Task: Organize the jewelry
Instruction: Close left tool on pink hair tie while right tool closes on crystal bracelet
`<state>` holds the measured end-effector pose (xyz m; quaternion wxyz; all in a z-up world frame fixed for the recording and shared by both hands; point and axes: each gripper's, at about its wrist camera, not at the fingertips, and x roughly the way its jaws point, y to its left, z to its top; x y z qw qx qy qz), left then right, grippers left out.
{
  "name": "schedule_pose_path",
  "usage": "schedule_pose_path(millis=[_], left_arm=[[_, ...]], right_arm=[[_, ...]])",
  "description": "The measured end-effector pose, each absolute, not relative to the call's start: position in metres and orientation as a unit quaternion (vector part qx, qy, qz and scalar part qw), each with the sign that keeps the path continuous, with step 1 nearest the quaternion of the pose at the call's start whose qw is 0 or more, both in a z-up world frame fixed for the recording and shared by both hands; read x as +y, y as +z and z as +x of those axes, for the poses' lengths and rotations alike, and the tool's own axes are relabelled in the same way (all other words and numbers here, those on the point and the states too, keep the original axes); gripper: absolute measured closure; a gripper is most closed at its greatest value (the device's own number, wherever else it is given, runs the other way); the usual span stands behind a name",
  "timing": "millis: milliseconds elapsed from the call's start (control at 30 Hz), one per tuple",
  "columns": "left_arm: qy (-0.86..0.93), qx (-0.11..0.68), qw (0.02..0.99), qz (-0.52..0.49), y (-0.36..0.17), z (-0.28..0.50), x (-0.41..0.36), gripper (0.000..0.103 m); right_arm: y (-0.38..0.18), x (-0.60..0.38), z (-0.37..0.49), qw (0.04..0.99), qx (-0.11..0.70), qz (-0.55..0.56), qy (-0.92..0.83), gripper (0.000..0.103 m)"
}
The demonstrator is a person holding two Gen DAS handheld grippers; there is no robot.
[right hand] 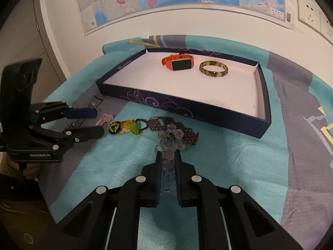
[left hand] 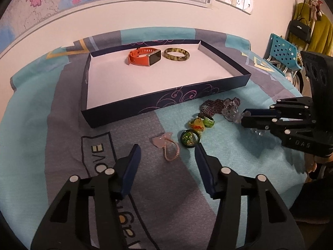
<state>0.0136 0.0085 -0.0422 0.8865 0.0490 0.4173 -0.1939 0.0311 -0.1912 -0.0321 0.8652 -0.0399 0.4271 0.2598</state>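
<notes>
Right hand-held gripper (right hand: 167, 156): fingers drawn close together on a clear crystal bead bracelet (right hand: 169, 137), which lies partly over a dark purple beaded piece (right hand: 166, 125) on the cloth-covered bench (right hand: 229, 162), just before the near wall of the tray (right hand: 208, 112). Whether the pads press the beads firmly cannot be judged from this angle.

Left hand-held gripper (left hand: 167, 150): fingers spread wide apart and holding nothing, above a pink stone pendant on a braided cord (left hand: 165, 143), with a round green-filled charm (left hand: 189, 138) beside its right fingertip.

A yellow and green bead cluster (left hand: 200, 123) lies between that charm and the purple piece.

Inside the tray, near its far wall, 2 items lie side by side: an orange smartwatch (left hand: 145, 56) and an olive bangle (left hand: 176, 54).
</notes>
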Motion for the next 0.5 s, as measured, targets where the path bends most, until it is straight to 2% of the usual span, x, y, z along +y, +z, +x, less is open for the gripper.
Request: schedule_pose_path(millis=[167, 500], left_arm=[[-0.199, 0.423, 0.883, 0.041, -0.043, 0.015, 0.010, 0.067], [-0.208, 0.429, 0.878, 0.032, -0.043, 0.016, 0.009, 0.082]], right_arm=[[-0.023, -0.202, 0.031, 0.869, 0.417, -0.015, 0.266, 0.093], [0.000, -0.214, 0.028, 0.877, 0.391, 0.013, 0.278, 0.093]])
